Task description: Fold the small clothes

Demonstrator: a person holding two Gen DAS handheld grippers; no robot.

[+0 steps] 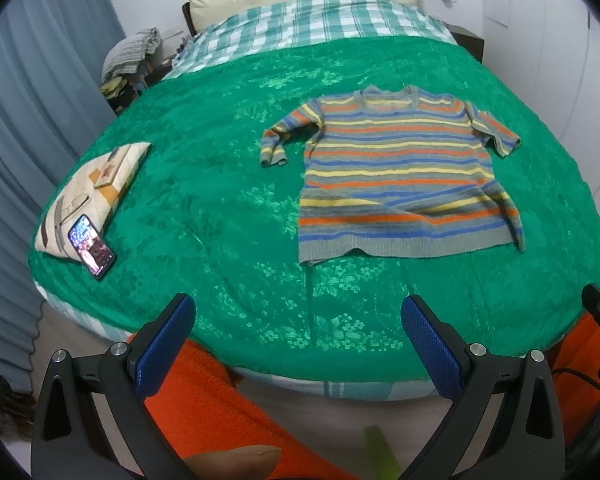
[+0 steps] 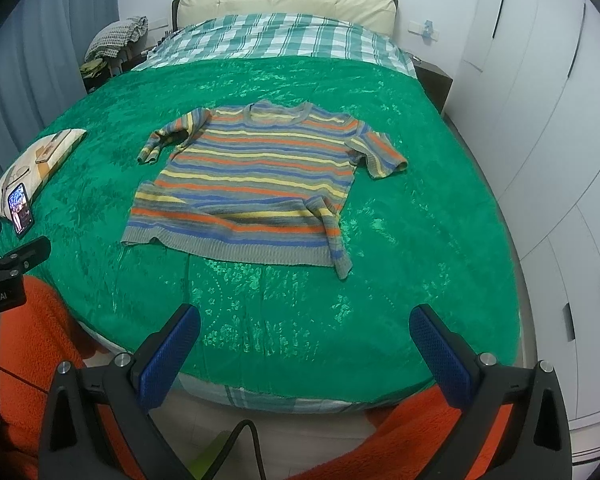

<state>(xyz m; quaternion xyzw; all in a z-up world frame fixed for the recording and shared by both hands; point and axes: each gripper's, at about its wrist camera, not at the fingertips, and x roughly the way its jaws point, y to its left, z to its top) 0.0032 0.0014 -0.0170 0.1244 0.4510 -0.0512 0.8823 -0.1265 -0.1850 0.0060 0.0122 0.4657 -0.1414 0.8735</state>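
While the striped sweater (image 2: 252,184) lies spread on the green bed cover (image 2: 420,240), both claws, left (image 1: 298,340) and right (image 2: 304,352), hang released near the bed's foot; its curled right hem corner could skew a fold.

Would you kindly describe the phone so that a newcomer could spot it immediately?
Start at the green bedspread covering the bed. On its left edge lies a cream patterned pillow; the phone rests against that pillow's near corner, well left of the striped sweater. Its lit screen sets it apart.
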